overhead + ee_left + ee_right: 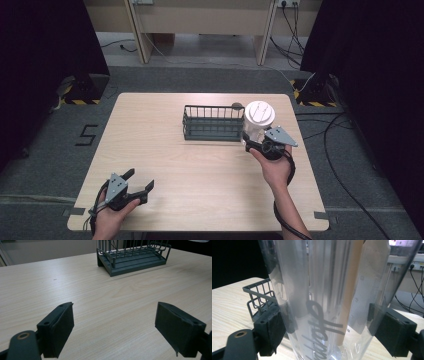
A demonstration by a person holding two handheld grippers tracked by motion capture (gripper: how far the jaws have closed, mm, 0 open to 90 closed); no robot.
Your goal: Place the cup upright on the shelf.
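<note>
A clear plastic cup [258,117] with a white lid stands at the right end of a dark wire basket [212,122]. My right gripper [251,141] is shut on the cup's lower body. In the right gripper view both pads press the cup [324,290], which has dark lettering and a beige tube and paper inside; my right gripper [325,330] holds it upright, with the basket [258,297] behind to the left. My left gripper [141,179] rests open near the table's front left corner. Nothing lies between the jaws of my left gripper [115,327], which faces the basket [132,257].
The light wooden table [200,170] carries a small dark round object [236,105] just behind the basket's right end. Cables [345,150] run over the grey floor to the right. Black curtains flank both sides.
</note>
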